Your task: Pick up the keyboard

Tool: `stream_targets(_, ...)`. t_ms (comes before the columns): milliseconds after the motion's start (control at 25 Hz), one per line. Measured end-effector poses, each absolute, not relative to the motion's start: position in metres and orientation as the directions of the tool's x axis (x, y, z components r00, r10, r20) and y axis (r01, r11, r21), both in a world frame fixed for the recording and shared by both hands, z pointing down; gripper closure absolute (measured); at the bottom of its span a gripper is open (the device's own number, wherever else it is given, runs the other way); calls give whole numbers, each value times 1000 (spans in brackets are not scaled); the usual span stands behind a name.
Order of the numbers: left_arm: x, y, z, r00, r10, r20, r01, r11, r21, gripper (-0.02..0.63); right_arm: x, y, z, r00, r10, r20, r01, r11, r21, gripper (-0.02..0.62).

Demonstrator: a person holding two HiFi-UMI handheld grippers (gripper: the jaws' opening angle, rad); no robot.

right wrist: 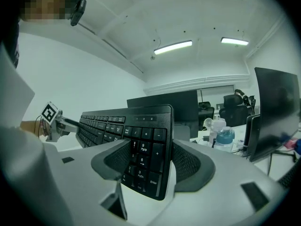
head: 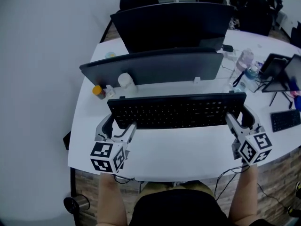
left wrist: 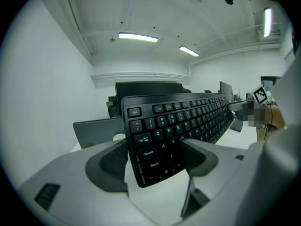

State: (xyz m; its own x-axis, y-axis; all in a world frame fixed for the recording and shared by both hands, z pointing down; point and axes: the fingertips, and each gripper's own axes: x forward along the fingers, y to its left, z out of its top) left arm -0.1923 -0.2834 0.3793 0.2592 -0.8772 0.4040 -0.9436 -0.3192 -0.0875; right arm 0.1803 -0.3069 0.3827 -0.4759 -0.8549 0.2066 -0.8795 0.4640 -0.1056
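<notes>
As ends sit clamped, keyboard point(head: 176, 111) bridges left tongs point(head: 119, 124), right tongs point(head: 240, 117).

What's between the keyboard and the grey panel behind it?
Head view: near the left end, an orange-capped jar and a white round object stand between the keyboard and the panel; further right, mostly bare desk.

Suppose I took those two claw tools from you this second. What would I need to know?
Left gripper: shut on the keyboard's left end.
Right gripper: shut on its right end.
Keyboard: held crosswise in front of the monitor, apparently clear of the desk.
Done: gripped at both ends and lifted.
Left: probably only to keep both grips firm and level.
</notes>
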Motion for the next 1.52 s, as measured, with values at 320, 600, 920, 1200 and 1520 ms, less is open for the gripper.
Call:
stream_targets(320,-172,-272,325,264,-912,313,-943,-312,-114,264,200,-293,332,-476,-873,108,-879,471,-67,314)
stream_targets(600,-154,-260,284,260,-936,237,-938,-303,-168,264,218,-282,297,-478,-878,36,-878,476,-53,314)
stream_targets(920,-156,-256,268,272,-941,200,-932,-309,-188,264,217,-276,285,-469,-883,6,-882,468,-51,314)
stream_targets(1200,-156,-255,265,281,-944,171,-929,-313,-197,265,217,-275,284,-466,-885,-12,-884,466,-48,314)
stream_targets(1520,-156,-255,263,277,-947,164,-931,-306,-199,265,217,-276,283,-470,-883,-15,-881,470,-49,314)
